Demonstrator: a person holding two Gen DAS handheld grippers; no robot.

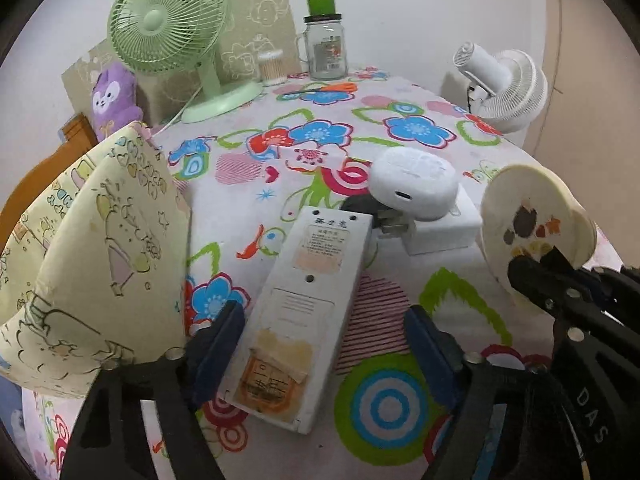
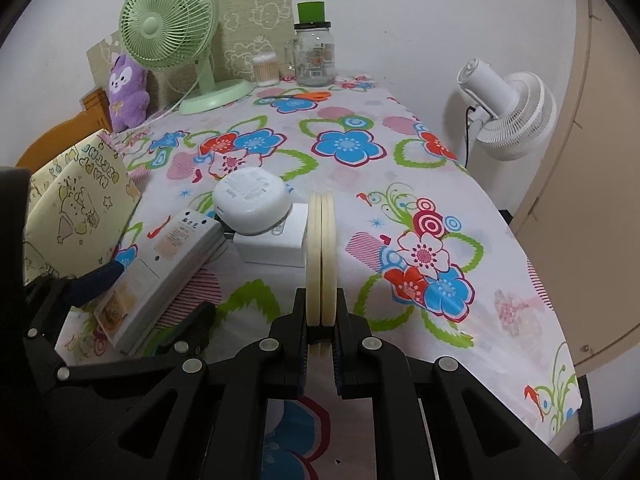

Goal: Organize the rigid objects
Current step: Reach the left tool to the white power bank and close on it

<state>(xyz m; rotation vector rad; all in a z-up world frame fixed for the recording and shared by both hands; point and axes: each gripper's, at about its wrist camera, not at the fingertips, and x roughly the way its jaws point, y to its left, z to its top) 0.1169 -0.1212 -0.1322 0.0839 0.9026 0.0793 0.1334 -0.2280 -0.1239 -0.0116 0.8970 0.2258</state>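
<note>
A long white power strip (image 1: pixel 304 304) lies on the flowered tablecloth (image 1: pixel 400 128) between the fingers of my left gripper (image 1: pixel 324 336). The left pad sits against the strip's edge; the right pad stands apart from it, so the jaws are open. My right gripper (image 2: pixel 321 320) is shut on a round cream double disc (image 2: pixel 320 248), held upright and edge-on; the left wrist view shows the disc's (image 1: pixel 536 220) printed face. Behind the strip a white rounded device (image 1: pixel 414 184) rests on a white box (image 1: pixel 444 232). A yellow patterned cloth bag (image 1: pixel 92 248) stands at the left.
At the back are a green fan (image 2: pixel 168 32), a glass jar with a green lid (image 2: pixel 314 52), a cotton swab tub (image 2: pixel 265 70), orange scissors (image 2: pixel 308 96) and a purple plush (image 2: pixel 126 92). A white fan (image 2: pixel 508 116) stands beyond the table's right edge.
</note>
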